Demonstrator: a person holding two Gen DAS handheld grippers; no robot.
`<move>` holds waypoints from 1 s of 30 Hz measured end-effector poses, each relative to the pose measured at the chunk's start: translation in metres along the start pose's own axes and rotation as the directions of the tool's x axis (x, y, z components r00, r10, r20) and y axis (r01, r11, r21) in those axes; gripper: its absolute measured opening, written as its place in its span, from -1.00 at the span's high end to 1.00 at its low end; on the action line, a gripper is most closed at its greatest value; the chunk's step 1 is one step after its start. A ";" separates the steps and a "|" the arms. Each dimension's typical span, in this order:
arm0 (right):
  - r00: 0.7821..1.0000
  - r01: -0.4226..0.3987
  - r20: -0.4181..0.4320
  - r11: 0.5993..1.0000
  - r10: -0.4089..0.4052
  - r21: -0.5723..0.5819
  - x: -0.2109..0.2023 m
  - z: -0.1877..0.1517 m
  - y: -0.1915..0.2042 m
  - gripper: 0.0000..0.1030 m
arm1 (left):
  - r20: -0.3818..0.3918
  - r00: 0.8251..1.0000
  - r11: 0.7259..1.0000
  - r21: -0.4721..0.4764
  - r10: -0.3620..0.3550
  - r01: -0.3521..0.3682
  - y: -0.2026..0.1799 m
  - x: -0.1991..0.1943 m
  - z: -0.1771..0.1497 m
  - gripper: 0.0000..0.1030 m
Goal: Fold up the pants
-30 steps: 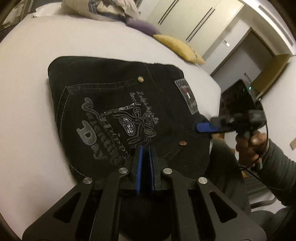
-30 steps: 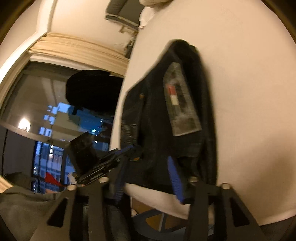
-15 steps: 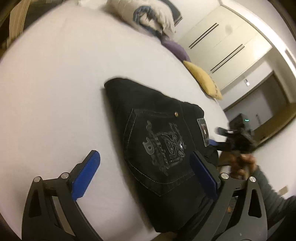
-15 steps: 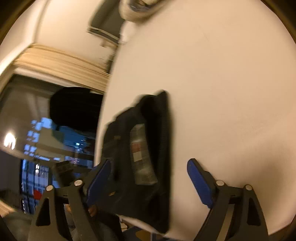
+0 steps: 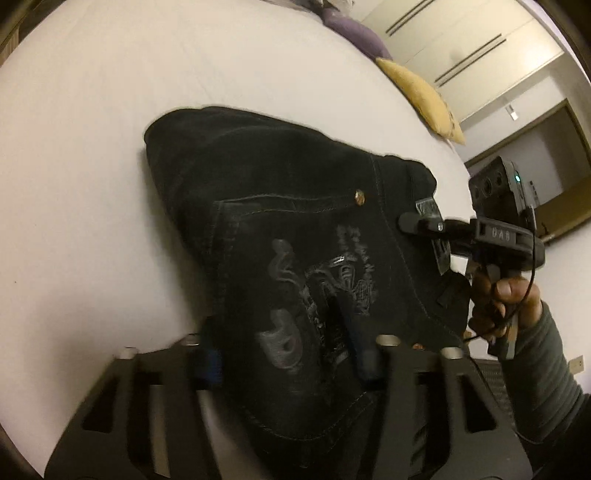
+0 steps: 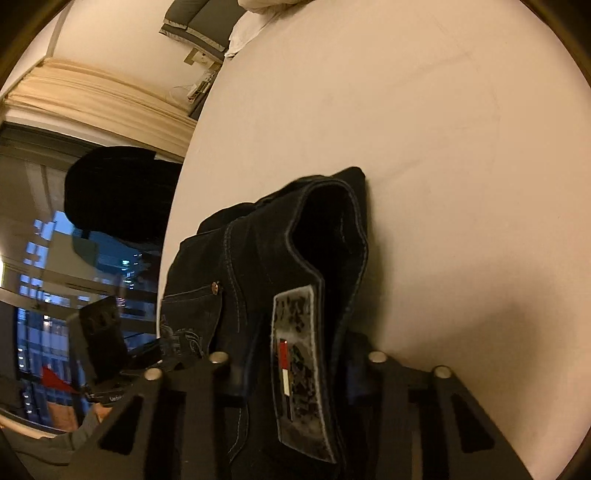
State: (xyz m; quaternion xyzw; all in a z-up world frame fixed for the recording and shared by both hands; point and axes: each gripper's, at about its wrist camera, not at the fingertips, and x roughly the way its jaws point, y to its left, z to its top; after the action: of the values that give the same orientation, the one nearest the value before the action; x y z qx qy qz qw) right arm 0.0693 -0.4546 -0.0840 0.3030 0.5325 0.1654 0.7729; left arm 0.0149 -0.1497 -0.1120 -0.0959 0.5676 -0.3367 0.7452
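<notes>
Folded black jeans (image 5: 280, 206) lie on the white bed near its edge, back pocket with silver embroidery facing up. My left gripper (image 5: 284, 354) straddles the near edge of the folded stack, one blue finger (image 5: 208, 360) at its side and one on top of the pocket; the jaws are part closed on the fabric. My right gripper (image 6: 295, 373) is closed around the waistband end with the grey brand patch (image 6: 299, 373); it also shows in the left wrist view (image 5: 417, 223) at the jeans' right end. The waistband (image 6: 328, 229) bulges upward.
The white bed sheet (image 5: 110, 110) stretches left and far. A yellow pillow (image 5: 421, 96) and a purple pillow (image 5: 354, 35) lie at the far end. A dark window and a black chair back (image 6: 110, 184) stand beyond the bed edge.
Half a second ago both grippers were wide open and back from the jeans. Now both have moved in and closed around the folded stack, left at the pocket edge, right at the waistband.
</notes>
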 end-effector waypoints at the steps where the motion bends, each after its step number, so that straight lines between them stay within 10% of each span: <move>1: 1.000 0.014 0.008 1.000 -0.014 -0.019 -0.003 0.000 0.006 0.51 | 0.010 1.000 1.000 0.001 0.002 -0.002 0.000 -0.003 -0.001 0.35; 14: 0.994 0.038 0.106 0.970 -0.012 -0.239 -0.027 0.088 0.104 0.61 | 0.188 0.982 0.999 0.037 0.023 -0.031 0.016 -0.086 0.058 0.59; 21: 0.995 -0.029 0.088 0.979 0.048 -0.203 0.031 0.171 0.120 0.61 | 0.242 0.963 0.991 0.033 0.119 -0.131 0.067 -0.106 0.136 0.59; 30: 1.000 -0.023 -0.023 0.993 0.020 -0.114 0.143 0.210 0.090 0.59 | 0.155 0.967 0.979 -0.064 0.202 -0.194 0.179 -0.079 0.159 0.59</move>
State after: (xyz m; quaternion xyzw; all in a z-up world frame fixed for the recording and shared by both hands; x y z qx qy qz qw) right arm 0.3235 -0.3651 -0.0768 0.2620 0.5274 0.2072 0.7812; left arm 0.2199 -0.0046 -0.0901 -0.0836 0.5206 -0.2377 0.8158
